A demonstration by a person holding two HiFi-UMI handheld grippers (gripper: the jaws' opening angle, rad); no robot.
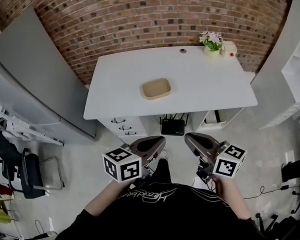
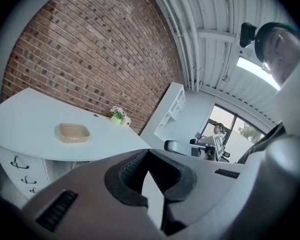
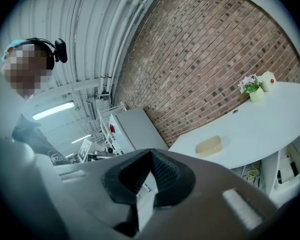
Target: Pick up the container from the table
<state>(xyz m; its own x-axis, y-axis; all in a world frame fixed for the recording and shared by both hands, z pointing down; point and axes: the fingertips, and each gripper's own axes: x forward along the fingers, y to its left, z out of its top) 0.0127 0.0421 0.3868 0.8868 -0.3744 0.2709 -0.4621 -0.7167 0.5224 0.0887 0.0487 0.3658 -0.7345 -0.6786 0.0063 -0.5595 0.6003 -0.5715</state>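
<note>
A shallow beige container [image 1: 156, 89] lies near the middle of a white table [image 1: 210, 84]. I hold both grippers close to my body, well short of the table's front edge and above the floor. The left gripper [image 1: 160, 140] has its jaws together with nothing between them, and the right gripper [image 1: 189, 137] looks the same. In the left gripper view the container [image 2: 73, 132] sits far ahead on the table [image 2: 20, 114], beyond the shut left gripper [image 2: 149, 152]. In the right gripper view the container [image 3: 209, 146] lies far off to the right of the shut right gripper [image 3: 150, 151].
A small flower pot [image 1: 212, 43] and a white object with a red dot [image 1: 229, 49] stand at the table's far right corner. Under the table are drawers [image 1: 124, 127] and a black box [image 1: 173, 127]. A grey cabinet [image 1: 35, 69] stands left, white shelves [image 1: 297, 79] right.
</note>
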